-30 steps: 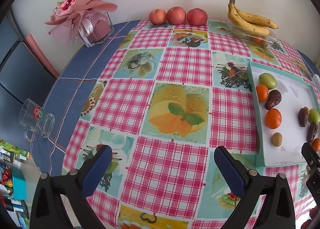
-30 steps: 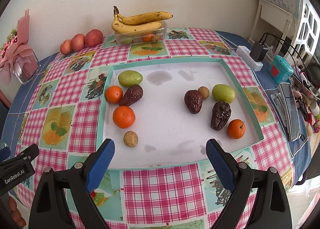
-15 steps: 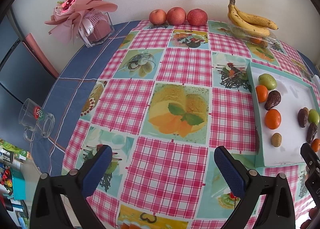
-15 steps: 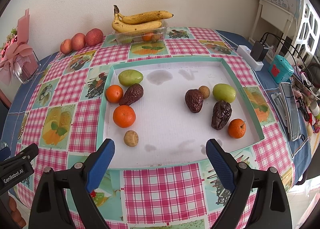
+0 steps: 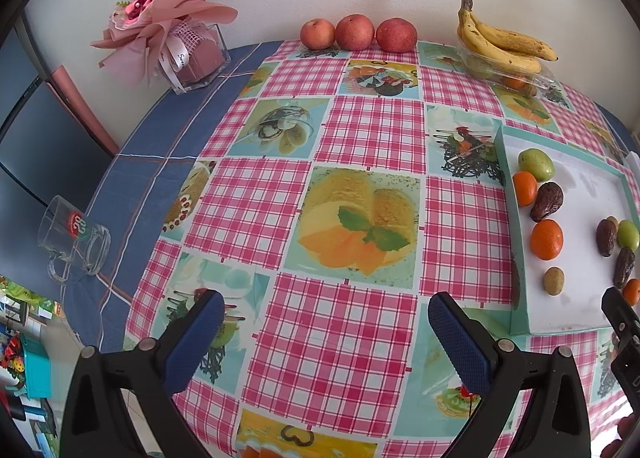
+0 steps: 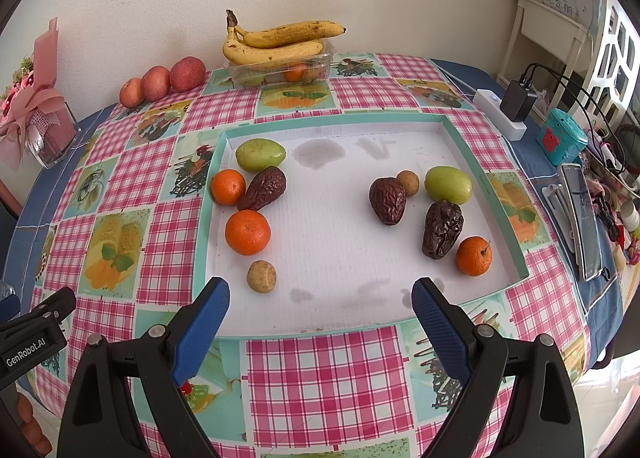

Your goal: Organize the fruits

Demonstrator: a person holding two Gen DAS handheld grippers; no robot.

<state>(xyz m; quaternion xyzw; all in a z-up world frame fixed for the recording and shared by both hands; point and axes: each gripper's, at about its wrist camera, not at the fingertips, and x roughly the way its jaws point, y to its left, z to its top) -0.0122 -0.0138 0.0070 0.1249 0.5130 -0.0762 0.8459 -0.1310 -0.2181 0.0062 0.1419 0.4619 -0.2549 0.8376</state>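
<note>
A white tray with a teal rim [image 6: 328, 119] [image 5: 505, 162] holds loose fruit. On its left are a green fruit [image 6: 260, 154], two oranges [image 6: 247, 232], a dark wrinkled date [image 6: 264, 188] and a small brown fruit [image 6: 261, 276]. On its right are two dates [image 6: 442, 229], a green fruit [image 6: 448, 185], a small brown fruit [image 6: 407, 183] and an orange [image 6: 474, 256]. My right gripper [image 6: 320, 310] is open and empty over the tray's near edge. My left gripper [image 5: 322, 324] is open and empty over the tablecloth, left of the tray.
Three apples [image 5: 356, 32] and a clear box with bananas [image 6: 280, 44] stand by the wall. A bouquet in a glass vase [image 5: 172, 30] and a glass mug [image 5: 74, 240] are on the left. A power strip [image 6: 502, 114], a teal box [image 6: 560, 137] and a phone [image 6: 582, 218] lie right of the tray.
Both views have shifted only slightly. No fruit has moved and both grippers stay open.
</note>
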